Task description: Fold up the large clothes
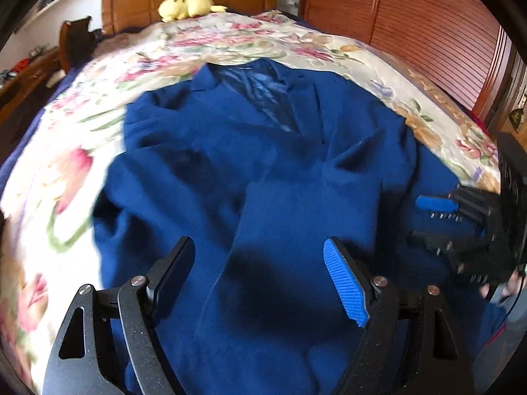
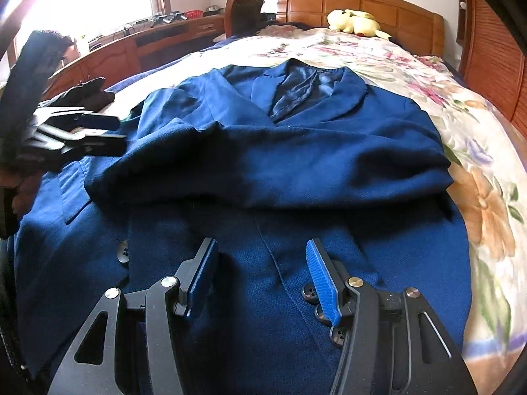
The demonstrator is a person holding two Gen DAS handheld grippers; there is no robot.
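The right claw [image 2: 260, 276] hovers with jaws apart over the hem of the blue coat [image 2: 296, 151], near its buttons [image 2: 309, 293]; the left claw [image 1: 260, 276] is spread and empty too. The coat lies flat on the bed [image 2: 411, 75], one sleeve [image 2: 263, 171] across the chest. Best pinch both hem corners evenly.
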